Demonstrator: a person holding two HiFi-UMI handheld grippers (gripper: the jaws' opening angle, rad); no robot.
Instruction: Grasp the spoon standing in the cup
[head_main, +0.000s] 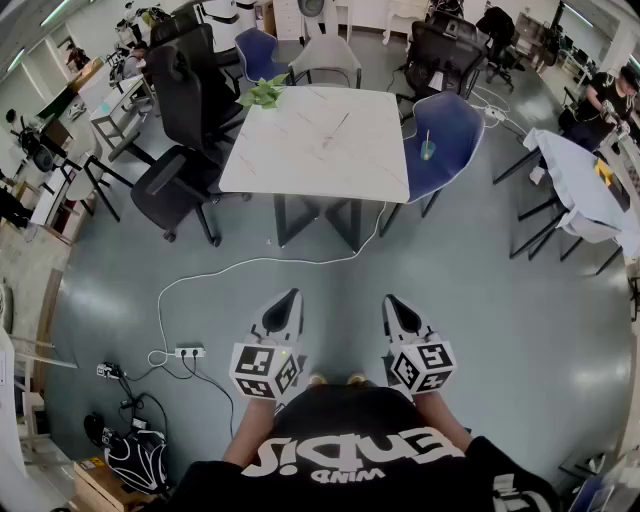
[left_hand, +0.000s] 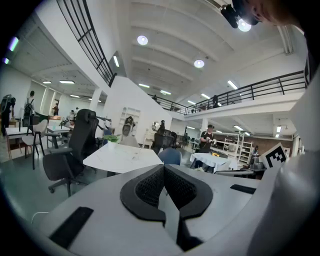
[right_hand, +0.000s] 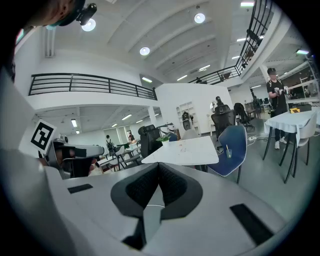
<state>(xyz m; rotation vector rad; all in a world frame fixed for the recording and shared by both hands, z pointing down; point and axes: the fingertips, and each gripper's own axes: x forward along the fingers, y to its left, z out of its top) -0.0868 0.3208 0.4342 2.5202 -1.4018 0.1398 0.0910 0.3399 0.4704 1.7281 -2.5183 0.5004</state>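
Note:
A small green cup (head_main: 428, 150) with a thin spoon standing upright in it rests on the seat of a blue chair (head_main: 445, 145), to the right of the white table (head_main: 320, 140). In the right gripper view the cup (right_hand: 228, 152) shows small on that chair, far ahead and to the right. My left gripper (head_main: 290, 298) and right gripper (head_main: 392, 302) hang side by side above the grey floor, well short of the table. Both are shut with nothing between their pads (left_hand: 150, 186) (right_hand: 172, 185).
Black office chairs (head_main: 185, 100) stand left of the table, with a green plant (head_main: 262, 93) at its far left corner. A power strip (head_main: 190, 352) and white cable lie on the floor to my left. A cloth-covered table (head_main: 580, 185) is at the right.

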